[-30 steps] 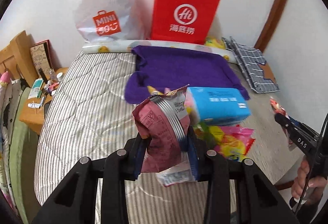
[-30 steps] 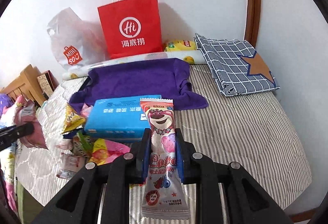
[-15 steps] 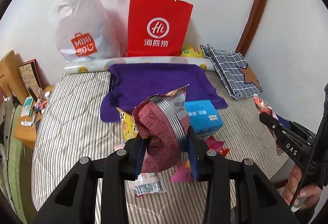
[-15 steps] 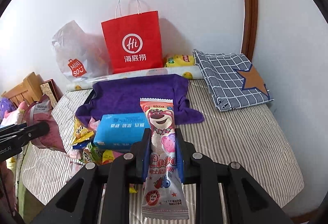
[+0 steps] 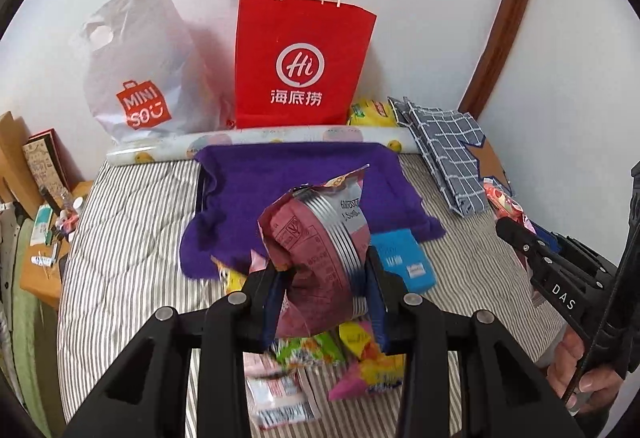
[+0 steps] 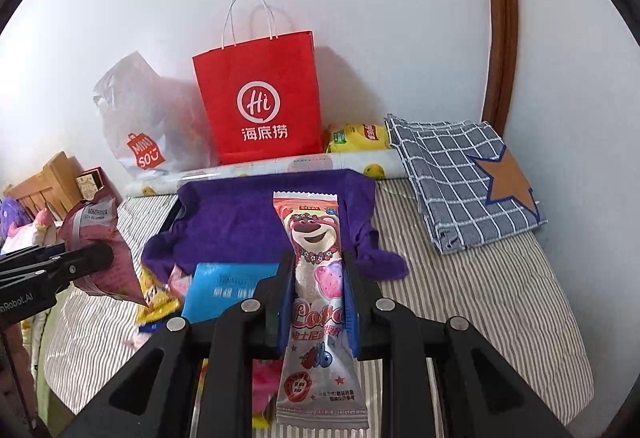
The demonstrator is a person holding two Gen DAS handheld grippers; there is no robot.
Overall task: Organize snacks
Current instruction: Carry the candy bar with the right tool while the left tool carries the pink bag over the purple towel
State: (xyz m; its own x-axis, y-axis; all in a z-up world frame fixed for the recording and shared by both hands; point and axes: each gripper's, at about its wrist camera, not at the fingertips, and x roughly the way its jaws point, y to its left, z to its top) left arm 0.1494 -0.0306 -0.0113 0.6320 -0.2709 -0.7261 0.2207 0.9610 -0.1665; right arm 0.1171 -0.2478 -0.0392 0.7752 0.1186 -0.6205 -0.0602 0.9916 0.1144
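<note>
A crinkled maroon foil snack bag (image 5: 316,258) is pinched mid-body by the left gripper (image 5: 324,302) above the striped bed's (image 6: 480,298) near edge; a slim pink bear-print wrapper (image 6: 316,258) is clamped likewise by the right gripper (image 6: 318,302). Both are judged light, soft, slippery and crushable. A red paper bag (image 6: 260,101) is stood at the far edge; contents unseen.

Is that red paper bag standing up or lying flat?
Standing upright: the red paper bag rests on its base against the wall, its white handles pointing up.
</note>
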